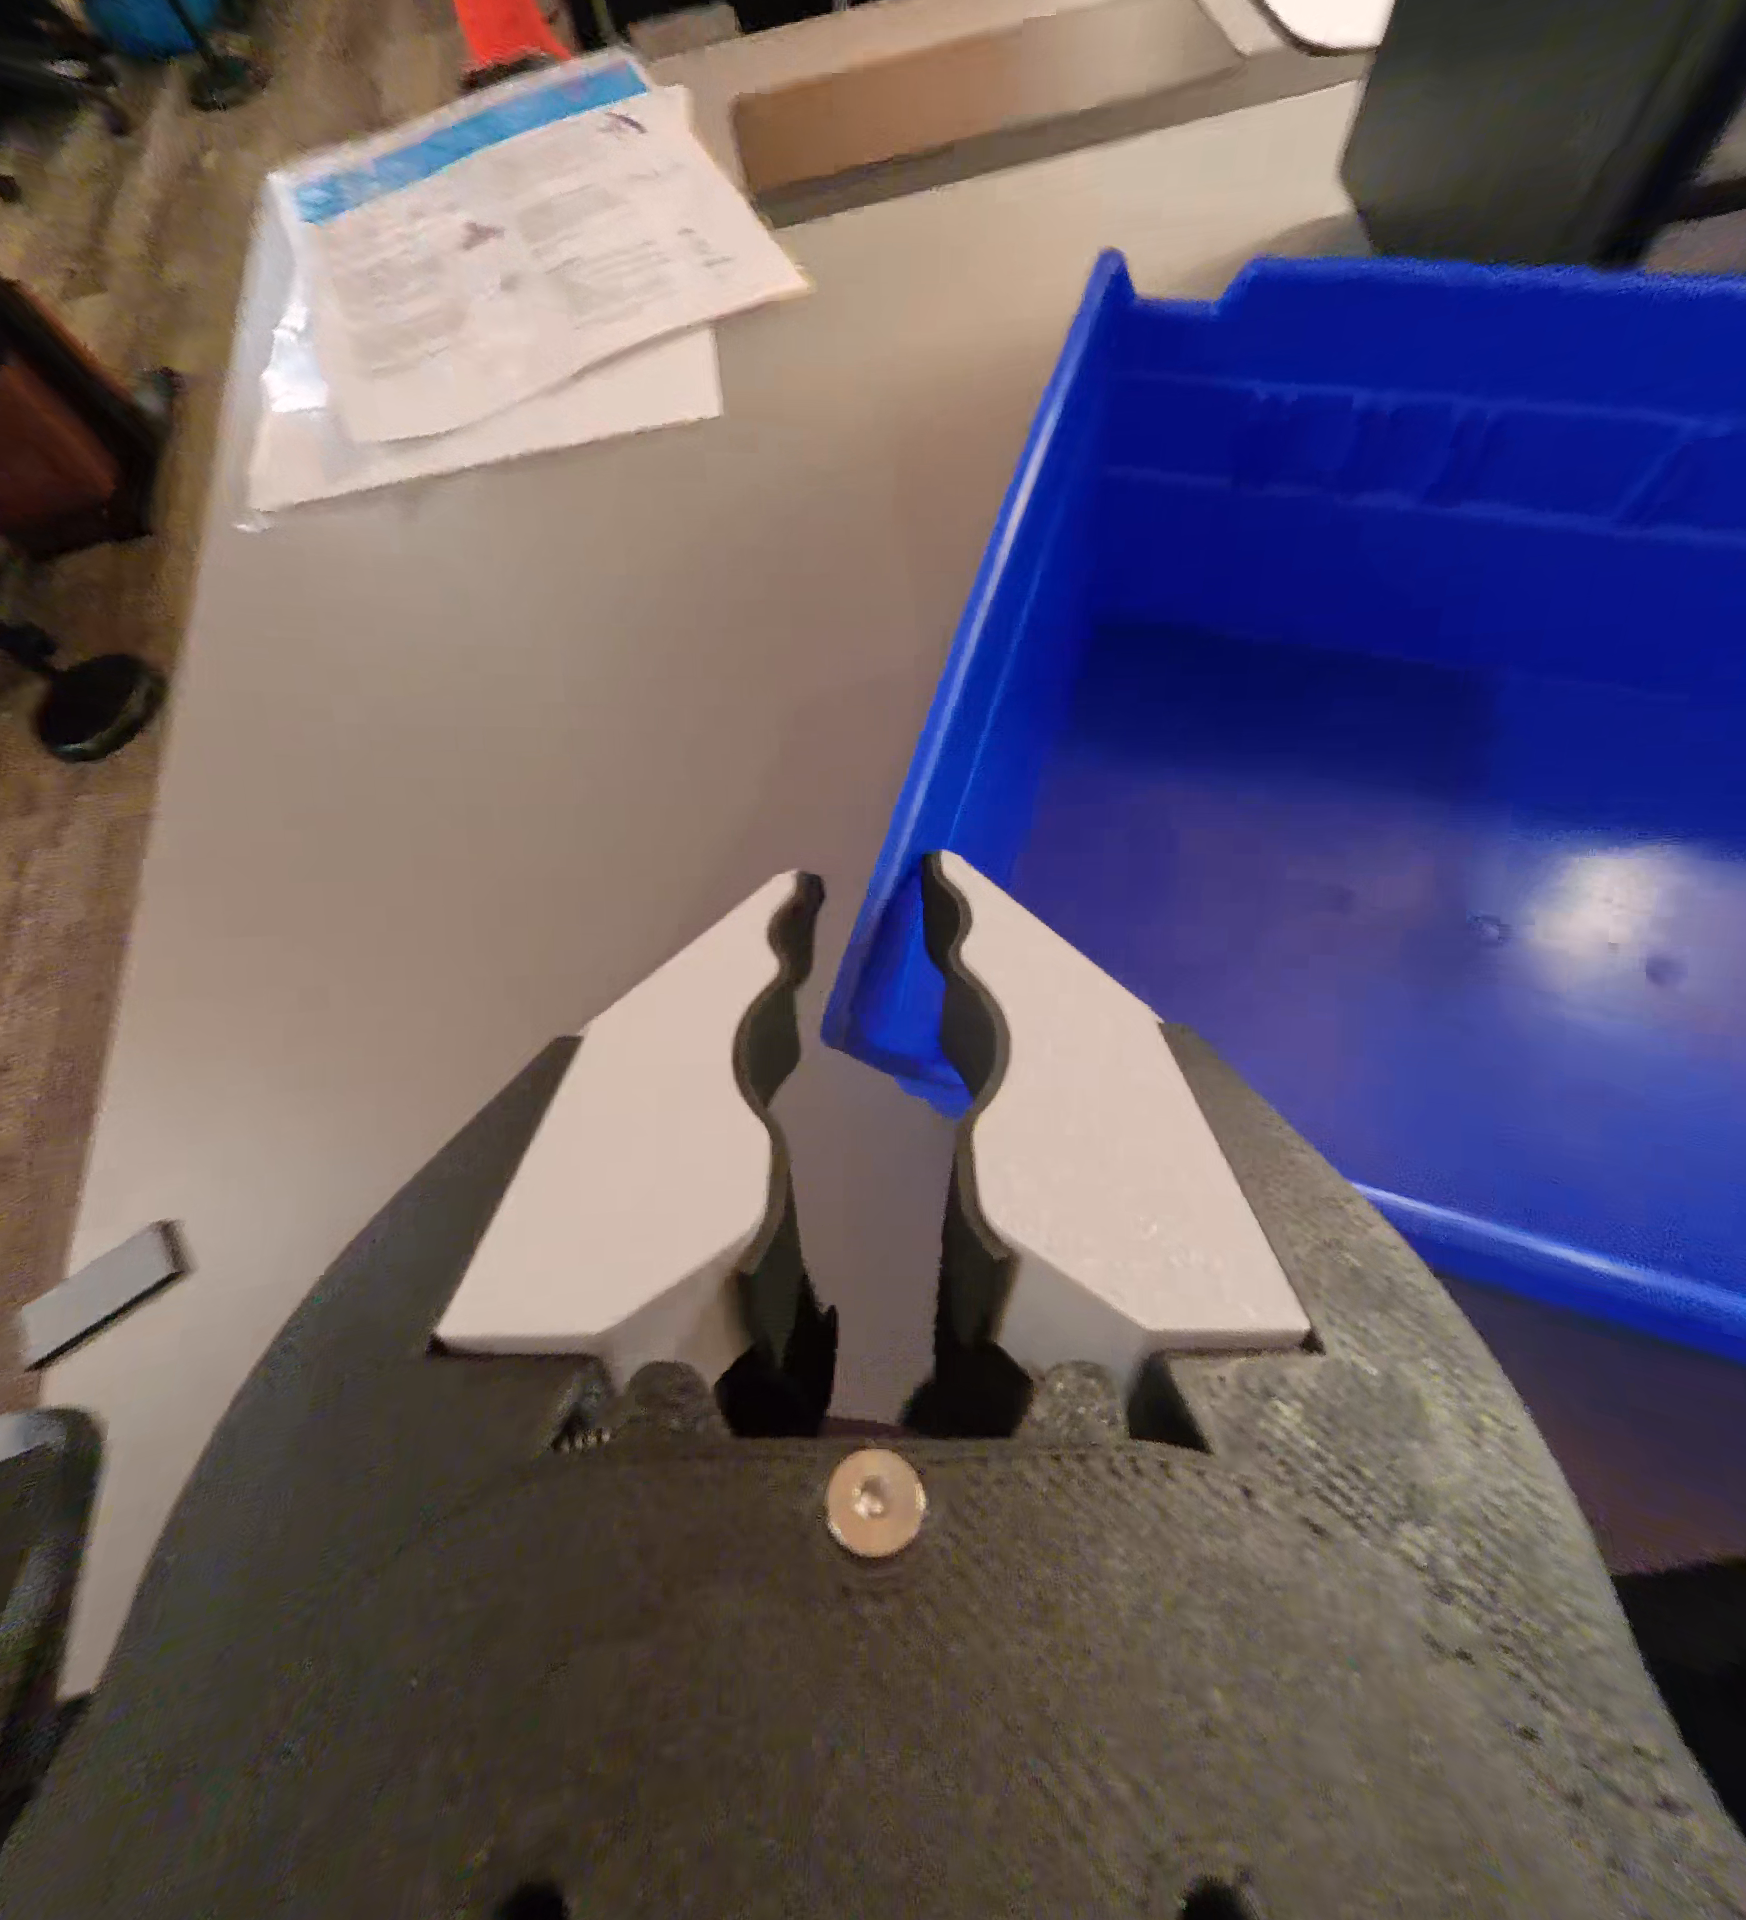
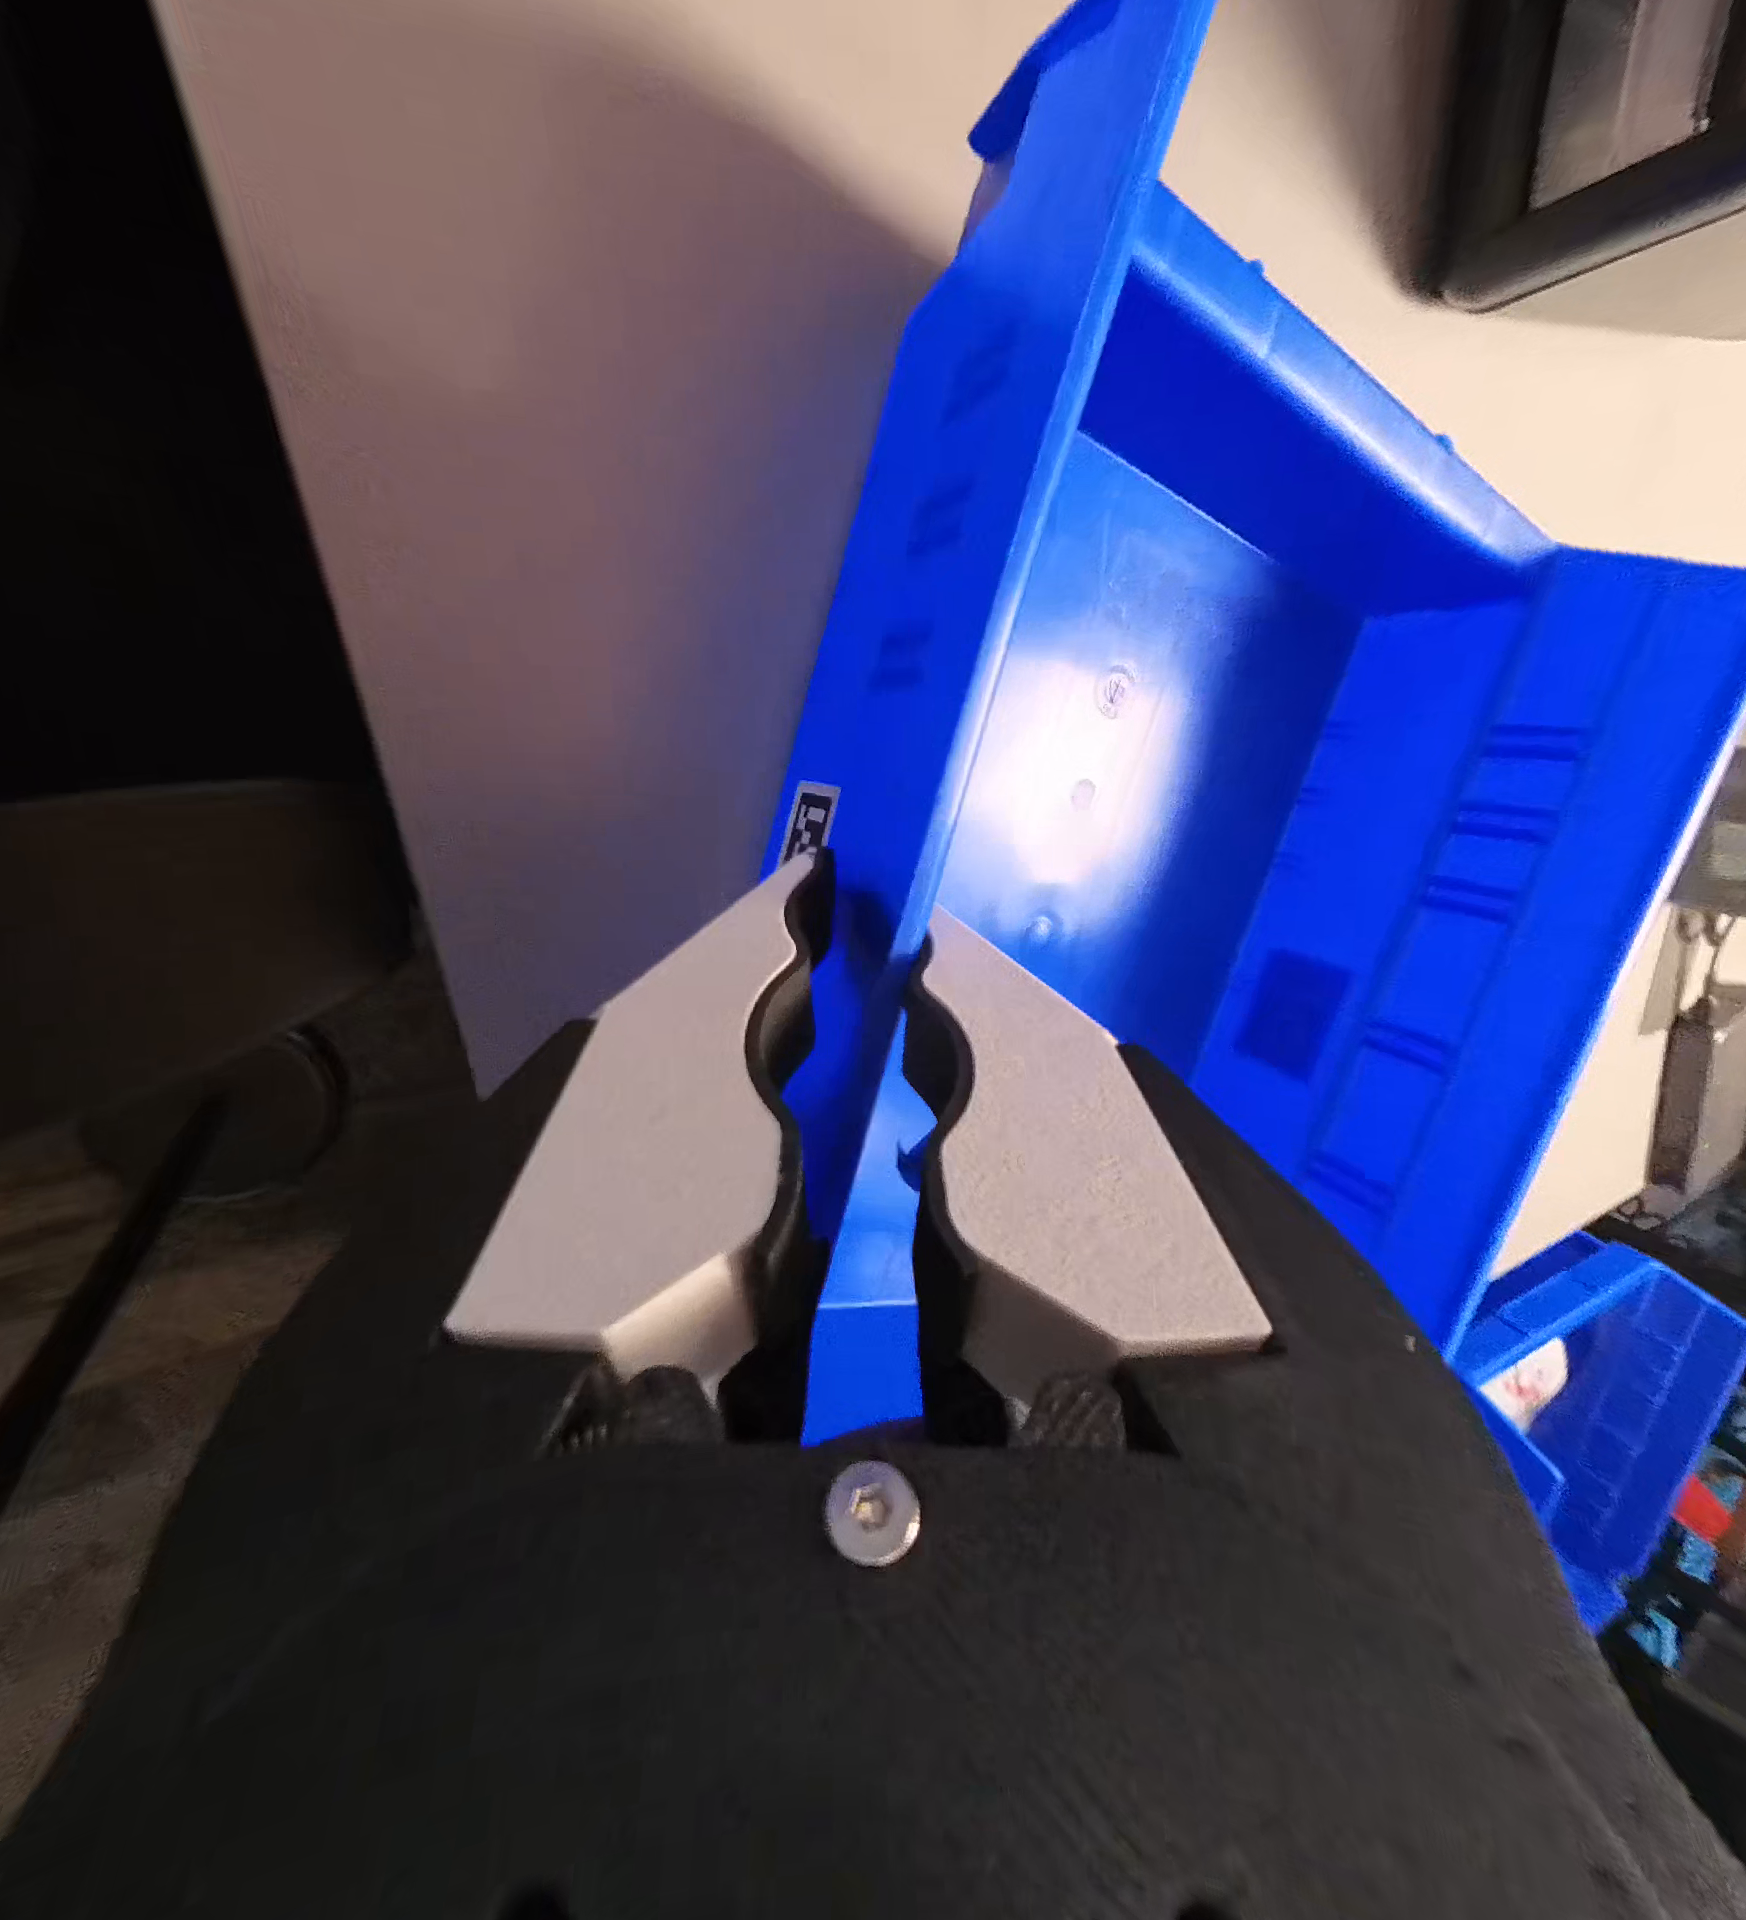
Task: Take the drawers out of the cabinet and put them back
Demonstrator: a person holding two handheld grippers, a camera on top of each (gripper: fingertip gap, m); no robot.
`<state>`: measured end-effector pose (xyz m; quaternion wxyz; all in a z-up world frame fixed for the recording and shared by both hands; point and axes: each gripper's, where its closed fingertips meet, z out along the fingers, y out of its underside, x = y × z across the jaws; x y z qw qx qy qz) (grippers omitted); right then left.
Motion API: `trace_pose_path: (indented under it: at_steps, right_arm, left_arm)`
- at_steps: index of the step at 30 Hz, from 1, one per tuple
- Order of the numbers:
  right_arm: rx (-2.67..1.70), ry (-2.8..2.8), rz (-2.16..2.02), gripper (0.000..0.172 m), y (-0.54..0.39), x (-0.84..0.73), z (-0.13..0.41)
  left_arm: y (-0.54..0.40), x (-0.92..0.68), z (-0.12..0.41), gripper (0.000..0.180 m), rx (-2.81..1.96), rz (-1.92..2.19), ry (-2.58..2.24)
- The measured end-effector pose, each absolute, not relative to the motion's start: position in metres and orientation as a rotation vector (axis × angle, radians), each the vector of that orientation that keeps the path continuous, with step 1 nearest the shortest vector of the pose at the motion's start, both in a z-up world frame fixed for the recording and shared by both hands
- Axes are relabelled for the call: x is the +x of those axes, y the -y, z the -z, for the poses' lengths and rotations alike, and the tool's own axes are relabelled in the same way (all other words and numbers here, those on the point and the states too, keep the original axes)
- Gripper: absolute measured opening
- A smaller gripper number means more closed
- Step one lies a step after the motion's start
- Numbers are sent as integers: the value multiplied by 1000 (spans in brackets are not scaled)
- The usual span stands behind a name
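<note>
A: Notes, as it stands. A blue drawer [image 1: 1368, 727] is out of the cabinet and over the grey table [image 1: 536, 727], empty inside. In the right wrist view it looks tilted, though that may be the camera.

B: Right gripper [image 2: 864, 925]?

A: Clenched on the drawer's side wall. The wall runs straight down the slot between its fingers [image 2: 1035, 1122], dark pads against the blue on both faces. A small black-and-white sticker [image 2: 815, 826] sits on the outer face just ahead of the left fingertip.

B: And the left gripper [image 1: 874, 883]?

A: Part open, holding nothing. The near corner of the drawer pokes into the gap. The right-hand pad lies against the inside of the corner; the left-hand pad stands clear, table showing between it and the blue.

B: So one grip carries it.

A: My reading, yes. To do this step well I'd close the left on that corner wall before moving on, so the drawer cannot swing about the right grip. Then level it and line it up square with the opening.

B: Anything else around?

A: Papers [image 1: 526, 270] well ahead and left of the left gripper. Another blue bin [image 2: 1617, 1382] low to the right of the right gripper. Dark cabinet [image 1: 1534, 114] far ahead, blurred.
</note>
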<state>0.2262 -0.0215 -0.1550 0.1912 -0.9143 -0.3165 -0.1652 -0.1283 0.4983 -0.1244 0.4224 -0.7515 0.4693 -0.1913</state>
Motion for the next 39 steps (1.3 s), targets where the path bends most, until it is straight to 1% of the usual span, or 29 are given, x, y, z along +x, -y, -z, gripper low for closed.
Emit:
trace_pose_path:
  at_steps: [1,2,4,6,10,12,16,19,22,26,29,31,33,36,37,39]
  right_arm:
    - [-2577,877,494,16,20,231,153]
    - [-2579,856,538,20,19,236,149]
    - [-2540,765,627,36,14,245,134]
    - [-2469,607,601,47,6,241,116]
    - [-2272,154,541,51,-15,230,91]
    - [-2159,-90,525,54,-21,225,88]
    - [-2006,-203,542,65,-30,198,98]
    - [-1952,-254,584,65,-33,198,103]
    - [-1957,-316,667,65,-24,209,110]
    - [-1895,-400,625,64,-12,208,115]
    - [-1832,-422,603,64,-10,206,115]
    - [-1816,-417,607,63,-9,206,114]
    - [-1814,-401,614,61,-7,206,114]
    - [-1800,-401,634,61,1,209,112]
    - [-1792,-407,648,61,5,211,111]
    - [-1779,-429,676,60,13,215,108]
  left_arm:
    - [-501,-130,118,29,-1871,456,-1142]
    - [-499,-131,111,37,-1851,460,-1110]
    - [-481,-130,94,48,-1800,519,-1071]
    - [-446,-126,81,57,-1745,595,-1075]
    - [-373,-124,74,76,-1691,697,-1040]
    - [-350,-128,74,82,-1685,706,-956]
    - [-301,-117,87,93,-1659,735,-951]
    - [-279,-106,101,101,-1652,667,-1004]
    - [-270,-99,104,110,-1644,605,-1010]
    - [-263,-91,111,115,-1642,587,-985]
    - [-275,-93,127,106,-1625,441,-981]
    - [-284,-96,129,100,-1619,434,-978]
    - [-297,-102,132,75,-1638,454,-959]
    - [-333,-122,138,37,-1661,378,-892]
    - [-344,-127,142,28,-1677,364,-871]
    - [-362,-135,146,22,-1687,379,-815]
